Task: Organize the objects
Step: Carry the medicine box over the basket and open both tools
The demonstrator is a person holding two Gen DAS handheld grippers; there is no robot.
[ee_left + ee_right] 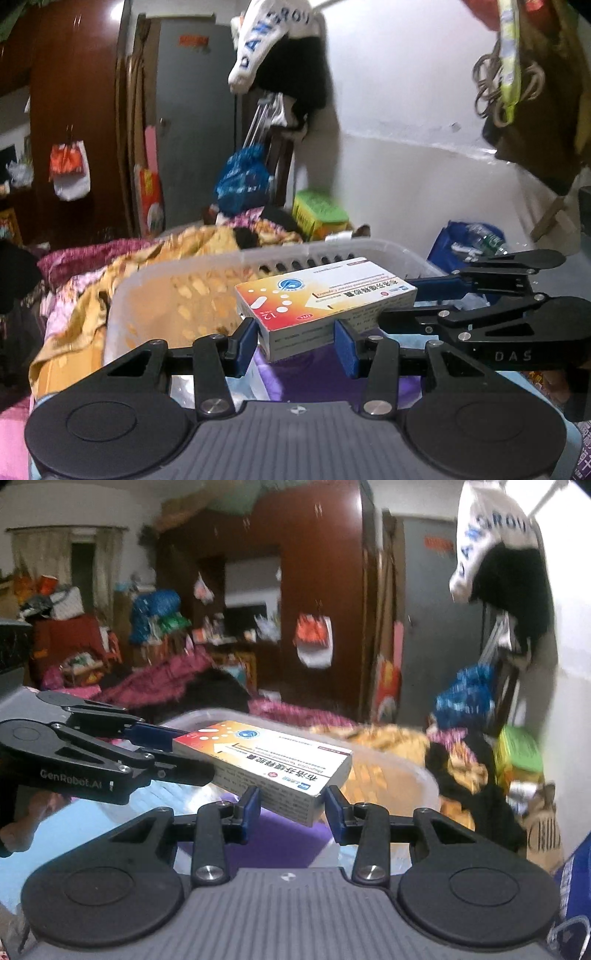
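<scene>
Behind everything, at twelve o'clock in the left wrist view, a rumpled floral bedspread (110,280) fills the bed, and the clear plastic basket (155,295) sits on it, its slatted far wall facing the camera. Its open top is presumably why the load is carried toward it: it looks like the place meant to collect loose items.

Nearer, the medicine box (325,299) hangs in the air over the basket's near rim, its printed face up. Both tools share it. The left gripper (297,341) pinches the short end closest to its own camera, blue pads against the box's two long sides. The right gripper (290,808) brackets the opposite end the same way, though whether its right pad actually touches is hard to tell. In the left view that second tool reaches in from three o'clock. Holding both ends likely keeps the light carton level and stops it twisting.
</scene>
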